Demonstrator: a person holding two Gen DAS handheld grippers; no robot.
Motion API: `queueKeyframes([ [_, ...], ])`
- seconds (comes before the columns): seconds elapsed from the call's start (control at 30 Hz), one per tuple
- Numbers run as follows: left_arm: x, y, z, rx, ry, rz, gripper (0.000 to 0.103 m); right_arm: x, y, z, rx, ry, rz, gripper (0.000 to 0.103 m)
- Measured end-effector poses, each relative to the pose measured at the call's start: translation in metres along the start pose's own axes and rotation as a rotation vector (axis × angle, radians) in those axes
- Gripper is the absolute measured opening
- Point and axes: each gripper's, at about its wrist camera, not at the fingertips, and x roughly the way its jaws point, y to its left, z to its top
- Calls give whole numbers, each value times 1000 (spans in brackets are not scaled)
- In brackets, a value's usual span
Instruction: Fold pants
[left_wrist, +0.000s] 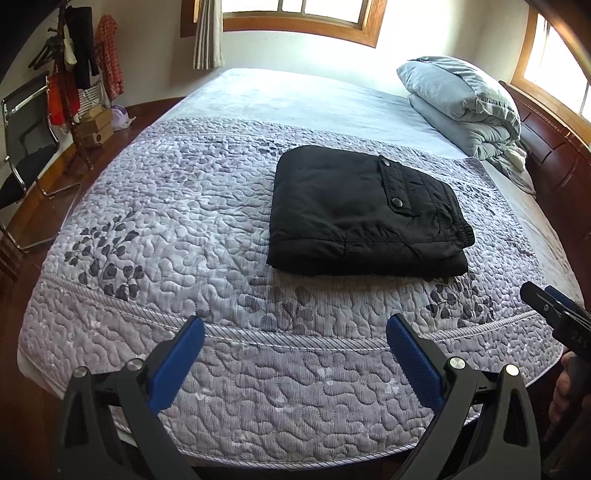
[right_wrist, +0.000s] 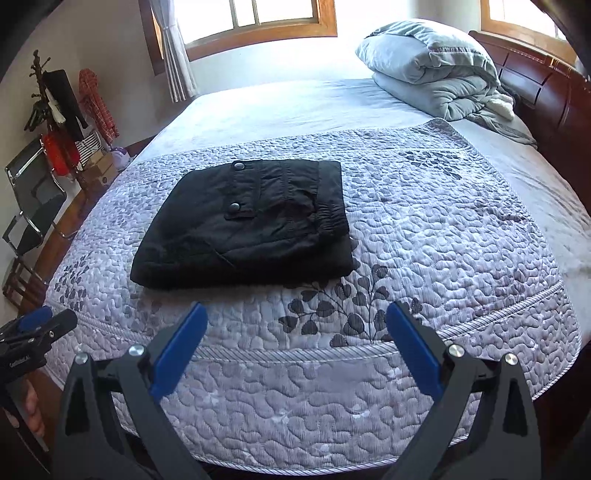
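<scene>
Black pants (left_wrist: 364, 214) lie folded into a flat rectangular bundle on the quilted purple bedspread (left_wrist: 177, 229), with a snap-button pocket flap on top. They also show in the right wrist view (right_wrist: 247, 229). My left gripper (left_wrist: 295, 332) is open and empty, held above the near edge of the bed, short of the pants. My right gripper (right_wrist: 295, 321) is open and empty, also above the near edge, apart from the pants. The right gripper shows at the right edge of the left wrist view (left_wrist: 554, 310). The left gripper shows at the left edge of the right wrist view (right_wrist: 33, 328).
A folded grey duvet and pillow (left_wrist: 465, 103) sit at the head of the bed by the dark wooden headboard (left_wrist: 554, 155). A coat rack with clothes (left_wrist: 74, 74), a black chair (left_wrist: 26, 155) and boxes (left_wrist: 94, 127) stand on the floor to the left.
</scene>
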Motion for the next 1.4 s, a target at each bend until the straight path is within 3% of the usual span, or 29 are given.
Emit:
queueKeyframes([
  [1.4, -19, -6, 1, 34, -44, 10, 99, -14, 11, -9, -15, -8, -16, 97],
])
